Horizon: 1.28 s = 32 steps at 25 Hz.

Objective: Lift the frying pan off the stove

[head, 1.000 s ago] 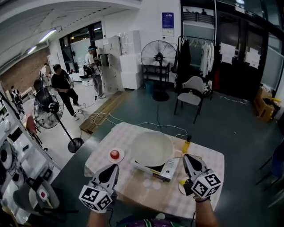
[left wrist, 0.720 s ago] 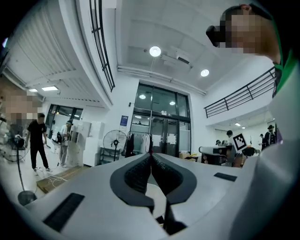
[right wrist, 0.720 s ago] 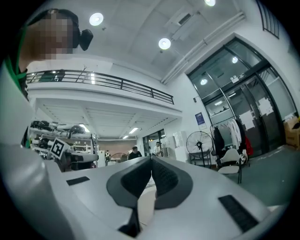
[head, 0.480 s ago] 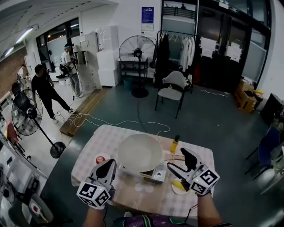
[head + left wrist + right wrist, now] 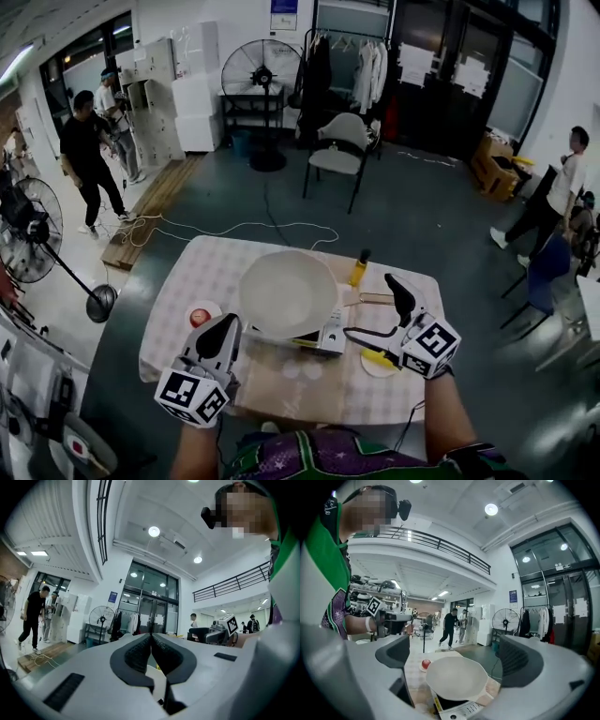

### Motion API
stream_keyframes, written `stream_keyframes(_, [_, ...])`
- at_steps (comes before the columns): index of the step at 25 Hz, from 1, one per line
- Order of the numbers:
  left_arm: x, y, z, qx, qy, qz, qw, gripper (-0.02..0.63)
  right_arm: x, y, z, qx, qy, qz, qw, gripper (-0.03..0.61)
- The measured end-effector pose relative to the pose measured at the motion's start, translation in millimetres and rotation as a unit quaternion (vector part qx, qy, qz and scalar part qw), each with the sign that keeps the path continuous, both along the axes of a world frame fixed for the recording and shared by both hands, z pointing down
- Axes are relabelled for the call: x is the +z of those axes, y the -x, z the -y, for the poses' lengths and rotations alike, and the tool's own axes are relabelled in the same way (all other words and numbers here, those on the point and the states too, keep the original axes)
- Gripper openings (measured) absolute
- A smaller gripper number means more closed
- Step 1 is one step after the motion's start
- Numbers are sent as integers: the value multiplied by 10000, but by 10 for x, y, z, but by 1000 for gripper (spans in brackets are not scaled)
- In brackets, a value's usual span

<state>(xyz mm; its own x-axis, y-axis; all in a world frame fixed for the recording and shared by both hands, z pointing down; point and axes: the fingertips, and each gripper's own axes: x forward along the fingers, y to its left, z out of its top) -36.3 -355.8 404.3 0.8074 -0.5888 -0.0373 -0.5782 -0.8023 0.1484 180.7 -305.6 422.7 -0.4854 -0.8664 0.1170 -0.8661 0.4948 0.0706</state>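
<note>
A pale frying pan [image 5: 287, 292] sits on a portable stove [image 5: 323, 336] on the checked table, and its handle [image 5: 373, 299] points right. My right gripper [image 5: 371, 307] hovers at the stove's right, aimed left at the pan [image 5: 457, 679]. Its jaws are opening and stand wide, with nothing pressed between them. The handle lies near the gap, and I cannot tell its height relative to the fingers. At the table's front left, my left gripper [image 5: 228, 328] is shut and empty, short of the stove. The left gripper view shows only its closed jaws [image 5: 151, 641] against the room.
A red object on a saucer [image 5: 199, 316] lies left of the pan. A yellow bottle [image 5: 357, 270] stands behind the handle, and a plate with something yellow [image 5: 375, 360] sits under my right gripper. Around the table are a chair [image 5: 337, 145], fans and people.
My right gripper's jaws went from shut to wide open, and it turned left towards the pan. The left gripper stayed shut at the front left.
</note>
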Motion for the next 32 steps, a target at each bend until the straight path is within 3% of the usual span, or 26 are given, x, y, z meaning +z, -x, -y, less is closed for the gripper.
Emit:
stream_keyframes(8, [303, -38, 76, 495, 171, 104, 9986, 25, 701, -344, 227, 126, 970, -612, 9933, 586])
stream_keyframes(16, [400, -370, 168, 429, 299, 244, 9983, 25, 1313, -669, 471, -385, 1841, -1597, 9691, 586])
stream_keyframes(22, [512, -773, 160, 424, 360, 506, 9972, 25, 1889, -864, 662, -1073, 2505, -2004, 9410, 586])
stream_keyframes(27, [637, -966, 97, 279, 481, 753, 9956, 25, 2315, -1059, 842, -1474, 2780, -2333, 9201, 568])
stream_keyframes(32, [709, -986, 150, -39, 686, 886, 9937, 25, 2638, -1136, 979, -1963, 3129, -2752, 8876, 552])
